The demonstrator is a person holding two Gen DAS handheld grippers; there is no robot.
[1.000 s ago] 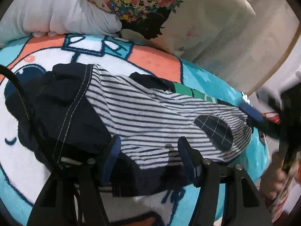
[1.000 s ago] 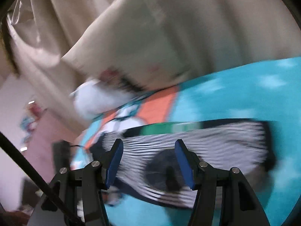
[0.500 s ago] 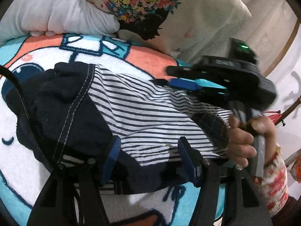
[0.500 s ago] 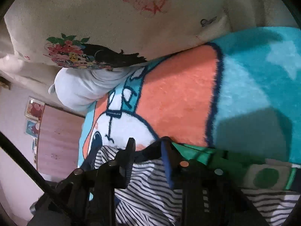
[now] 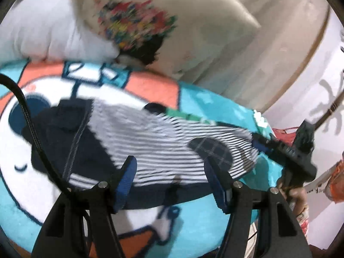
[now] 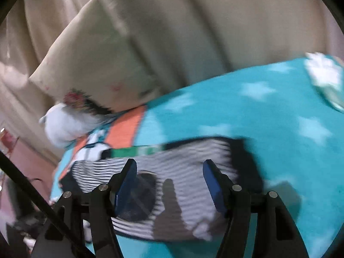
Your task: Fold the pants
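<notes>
The striped pants (image 5: 163, 148), navy at one end with white stitching and a dark checked patch, lie spread flat across a turquoise cartoon blanket (image 5: 204, 219) with an orange and white figure. The left gripper (image 5: 172, 182) hovers over the near edge of the pants, its blue-padded fingers spread wide with nothing between them. The right gripper (image 6: 169, 182) is likewise wide apart and empty above the striped fabric; in the left wrist view it (image 5: 286, 150) sits at the far end of the pants. A floral pillow (image 5: 163, 21) and a white pillow (image 5: 49, 32) rest beyond the blanket.
</notes>
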